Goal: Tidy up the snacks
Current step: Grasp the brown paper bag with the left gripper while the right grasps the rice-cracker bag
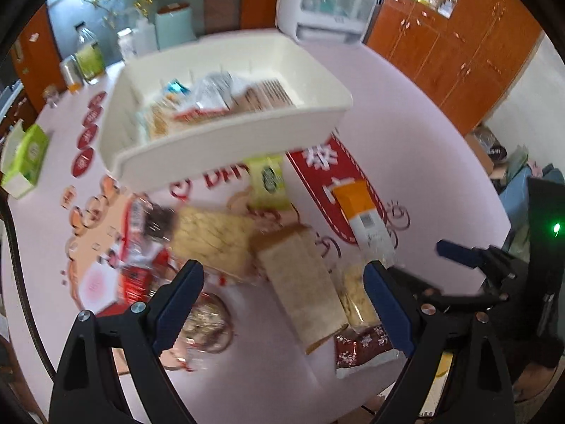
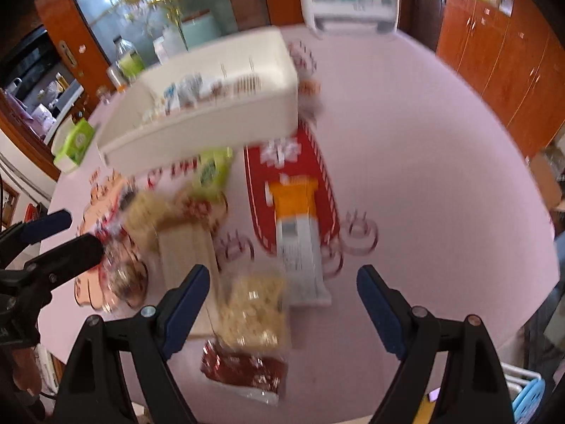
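Observation:
A white bin (image 1: 226,141) on the pink table holds several snack packs. In front of it lie loose snacks: a green packet (image 1: 268,180), an orange-and-white packet (image 1: 363,219), a long tan cake pack (image 1: 300,282), a yellow bread pack (image 1: 212,236), a red pack (image 1: 141,247), a bag of pale crackers (image 2: 254,311) and a dark red snowflake packet (image 2: 243,371). My left gripper (image 1: 282,270) hangs open above the tan cake pack, holding nothing. My right gripper (image 2: 284,272) stands open over the cracker bag and the orange-and-white packet (image 2: 300,243), also holding nothing. Both views are motion-blurred.
A red snowflake mat (image 1: 328,162) lies under the orange packet. A green tissue box (image 1: 24,162) and jars (image 1: 88,56) stand at the table's far left. A white appliance (image 1: 328,0) sits behind the bin, wooden cabinets (image 1: 459,53) to the right.

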Motion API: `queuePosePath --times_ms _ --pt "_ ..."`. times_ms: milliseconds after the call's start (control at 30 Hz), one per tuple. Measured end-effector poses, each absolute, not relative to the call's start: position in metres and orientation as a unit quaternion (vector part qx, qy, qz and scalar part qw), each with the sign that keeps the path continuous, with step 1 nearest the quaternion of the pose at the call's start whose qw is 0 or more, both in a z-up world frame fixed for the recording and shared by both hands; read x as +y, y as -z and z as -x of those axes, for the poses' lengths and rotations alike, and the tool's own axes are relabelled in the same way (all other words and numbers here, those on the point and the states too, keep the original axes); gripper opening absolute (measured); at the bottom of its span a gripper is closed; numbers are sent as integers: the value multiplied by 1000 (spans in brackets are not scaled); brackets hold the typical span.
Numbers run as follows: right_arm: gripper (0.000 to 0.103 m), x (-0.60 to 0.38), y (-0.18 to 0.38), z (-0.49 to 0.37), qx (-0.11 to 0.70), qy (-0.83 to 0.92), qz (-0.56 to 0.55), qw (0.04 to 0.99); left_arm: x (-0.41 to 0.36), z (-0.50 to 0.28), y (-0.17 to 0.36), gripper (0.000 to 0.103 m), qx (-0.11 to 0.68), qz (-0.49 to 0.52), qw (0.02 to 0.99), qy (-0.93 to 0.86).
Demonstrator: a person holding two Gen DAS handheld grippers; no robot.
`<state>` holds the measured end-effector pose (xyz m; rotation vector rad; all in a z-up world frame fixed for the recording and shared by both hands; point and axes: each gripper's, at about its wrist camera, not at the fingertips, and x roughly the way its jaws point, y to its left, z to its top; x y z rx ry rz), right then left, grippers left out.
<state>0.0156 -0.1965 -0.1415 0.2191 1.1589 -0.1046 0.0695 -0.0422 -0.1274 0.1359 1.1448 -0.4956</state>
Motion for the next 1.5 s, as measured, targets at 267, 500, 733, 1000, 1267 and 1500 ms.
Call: queuePosePath --times_ms 267,500,733,1000,1267,1500 --pt "60 -184 201 -9 588 4 -137 797 -65 -66 170 91 577 -69 780 234" --pt "38 -198 194 -5 575 -25 -159 802 -74 -75 190 91 601 -52 766 220" --pt "36 -227 190 0 571 9 -152 806 -87 -88 213 91 630 -47 753 184" --pt "36 -235 189 -6 576 9 -158 802 -113 -87 235 80 642 -91 744 161" --pt "36 -231 187 -16 579 1 -147 802 -130 -79 243 57 649 -104 729 191" --pt "35 -220 171 -23 573 -14 -133 809 -123 -82 204 57 606 -110 762 200"
